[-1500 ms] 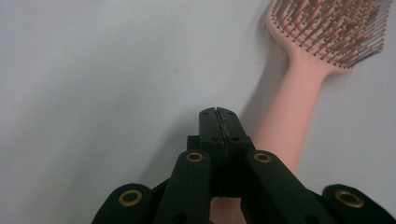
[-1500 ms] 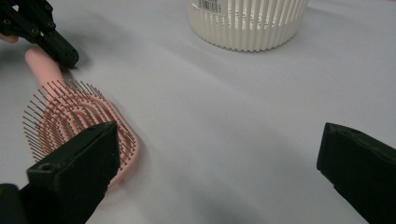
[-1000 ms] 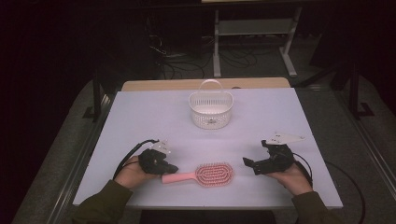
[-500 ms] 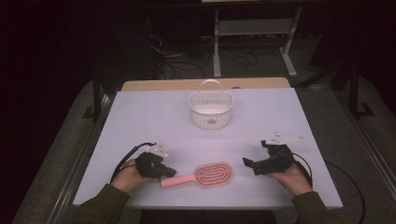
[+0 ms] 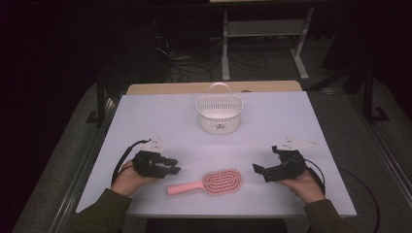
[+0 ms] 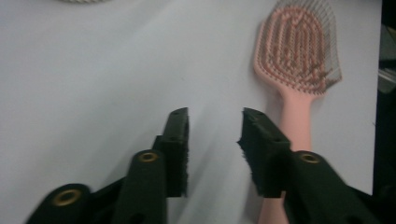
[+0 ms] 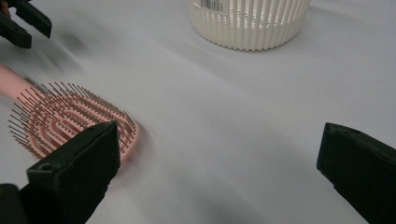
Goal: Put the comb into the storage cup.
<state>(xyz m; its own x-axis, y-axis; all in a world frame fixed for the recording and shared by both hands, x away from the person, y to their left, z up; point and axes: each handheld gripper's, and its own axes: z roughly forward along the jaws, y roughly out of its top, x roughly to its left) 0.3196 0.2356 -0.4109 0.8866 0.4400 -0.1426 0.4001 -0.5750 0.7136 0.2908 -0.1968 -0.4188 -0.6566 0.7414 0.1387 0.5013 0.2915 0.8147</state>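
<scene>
The brush [image 5: 214, 182] is pink all over, with darker pink bristles in oval rows. The basket [image 5: 219, 113] is white, its wall ribbed with upright slats. The bench [image 5: 145, 121] is plain pale lavender-white. Both grippers [image 5: 167, 166] [image 5: 265, 171] are black with brass-coloured rivets; the sleeves [image 5: 104, 211] are olive green.

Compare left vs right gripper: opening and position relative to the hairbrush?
The left gripper has its fingers apart by a narrow gap, beside the hairbrush handle. The right gripper is spread much wider and sits off the bristle end. Both are open, empty and low over the table.
</scene>
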